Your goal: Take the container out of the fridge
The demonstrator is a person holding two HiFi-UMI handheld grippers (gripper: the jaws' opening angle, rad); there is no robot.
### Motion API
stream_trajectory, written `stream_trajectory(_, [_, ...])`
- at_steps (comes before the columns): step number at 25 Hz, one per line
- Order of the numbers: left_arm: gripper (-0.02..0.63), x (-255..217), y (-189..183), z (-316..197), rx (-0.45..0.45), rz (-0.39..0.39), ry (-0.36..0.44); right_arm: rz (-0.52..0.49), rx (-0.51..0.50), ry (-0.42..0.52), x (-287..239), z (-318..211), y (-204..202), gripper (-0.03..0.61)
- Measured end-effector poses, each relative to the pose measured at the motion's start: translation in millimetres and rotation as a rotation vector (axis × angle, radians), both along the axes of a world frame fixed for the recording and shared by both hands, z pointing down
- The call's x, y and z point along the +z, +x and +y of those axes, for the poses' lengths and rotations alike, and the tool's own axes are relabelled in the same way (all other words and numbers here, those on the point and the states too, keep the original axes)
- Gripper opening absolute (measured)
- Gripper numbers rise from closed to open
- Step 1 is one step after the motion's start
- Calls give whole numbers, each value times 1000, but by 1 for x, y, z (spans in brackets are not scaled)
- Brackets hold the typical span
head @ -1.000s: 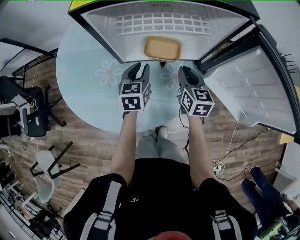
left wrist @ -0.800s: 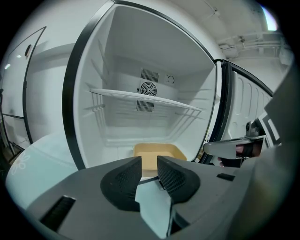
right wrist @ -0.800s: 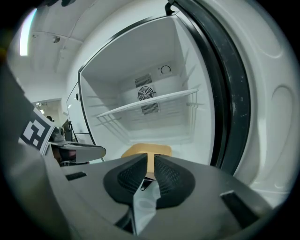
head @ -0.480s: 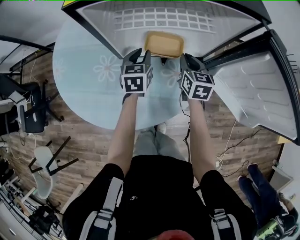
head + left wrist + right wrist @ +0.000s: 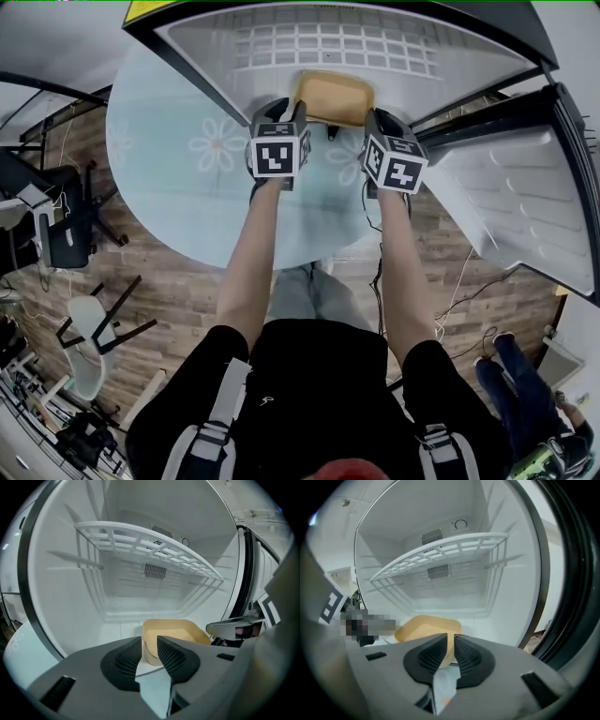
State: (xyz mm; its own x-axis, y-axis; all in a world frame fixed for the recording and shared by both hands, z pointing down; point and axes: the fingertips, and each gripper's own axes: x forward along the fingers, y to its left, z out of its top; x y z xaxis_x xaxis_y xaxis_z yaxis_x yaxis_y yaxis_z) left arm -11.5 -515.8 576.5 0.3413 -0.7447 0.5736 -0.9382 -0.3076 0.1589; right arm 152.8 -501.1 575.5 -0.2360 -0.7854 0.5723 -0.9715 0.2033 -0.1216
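A shallow tan container (image 5: 334,97) sits on the floor of the open fridge, near the front edge. My left gripper (image 5: 285,113) is at its near-left corner and my right gripper (image 5: 377,120) at its right side. In the left gripper view the left gripper (image 5: 149,651) has a narrow gap between its jaws, and the container's (image 5: 177,633) left wall shows just beyond them. From the right gripper view, the right gripper (image 5: 451,649) holds an even narrower gap, with the container's (image 5: 423,626) right wall just past the tips. I see no grip on it.
A white wire rack (image 5: 328,42) spans the fridge above the container. The fridge door (image 5: 511,202) stands swung open at the right. The fridge rests on a round glass table (image 5: 169,159) with flower prints. Chairs (image 5: 56,230) stand at the left, and another person (image 5: 525,375) at lower right.
Both grippers have moved forward from over the table to the fridge's front edge, ending on either side of the container. The container has not moved.
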Motion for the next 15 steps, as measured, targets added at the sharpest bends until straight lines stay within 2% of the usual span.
stream_trajectory(7, [118, 16, 2, -6, 5, -6, -42, 12, 6, -41, 15, -7, 0, 49])
stream_trajectory(9, [118, 19, 1, -7, 3, -10, -49, 9, 4, -61, 19, -8, -2, 92])
stream_trajectory(15, [118, 28, 3, -8, 9, -14, -69, 12, 5, -105, 33, -8, -3, 93])
